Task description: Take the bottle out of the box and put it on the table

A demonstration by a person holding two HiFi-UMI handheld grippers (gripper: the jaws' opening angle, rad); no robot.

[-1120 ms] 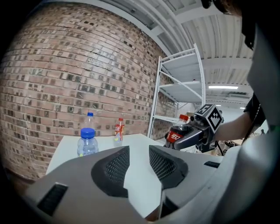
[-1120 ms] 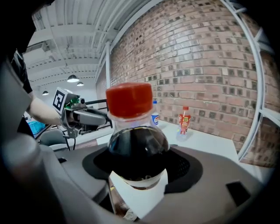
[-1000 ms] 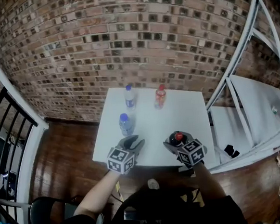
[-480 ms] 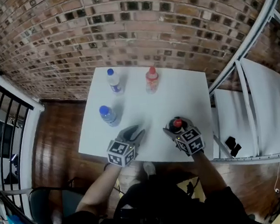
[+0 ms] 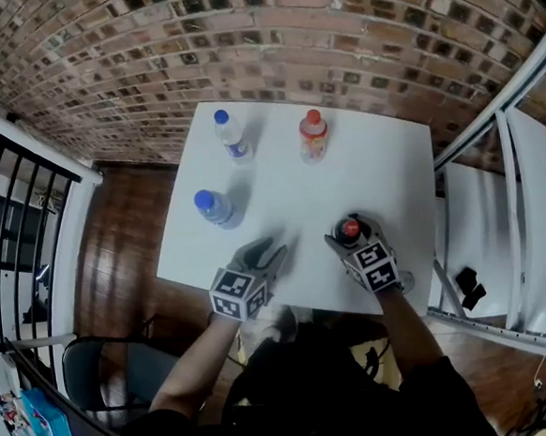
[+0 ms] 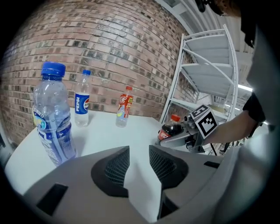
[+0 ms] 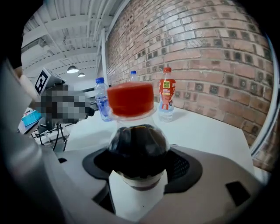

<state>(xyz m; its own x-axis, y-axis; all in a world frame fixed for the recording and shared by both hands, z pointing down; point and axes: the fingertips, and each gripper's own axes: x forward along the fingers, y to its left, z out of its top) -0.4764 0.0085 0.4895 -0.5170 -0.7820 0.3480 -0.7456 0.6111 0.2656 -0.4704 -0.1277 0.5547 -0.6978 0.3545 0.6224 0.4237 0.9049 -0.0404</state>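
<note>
Far left, a black railing (image 5: 9,214) stands over the wooden floor, with a dark chair (image 5: 98,386) below it. The white desk (image 5: 290,192) sits against the brick wall (image 5: 240,36).

On the desk's left part a blue-capped water bottle (image 5: 214,208) stands upright. Behind it, nearer the wall, is an upright Pepsi-labelled bottle (image 5: 230,136).

The left tool (image 5: 268,254) is over the near edge of the desk, right of the water bottle. In the left gripper view its jaws stand apart with only bare desk between them – it holds nothing.

At the centre back, a red-capped bottle with an orange label (image 5: 313,136) stands upright, well apart from the Pepsi-labelled bottle.

The right tool (image 5: 352,230) is over the near right part of the desk. In the right gripper view its jaws are spread wide and closed on the dark cola bottle (image 7: 136,144) – both pads press the body below the red cap. Whether the bottle's base touches the desk cannot be told.

Far right, a white metal rack (image 5: 538,238) adjoins the desk.
</note>
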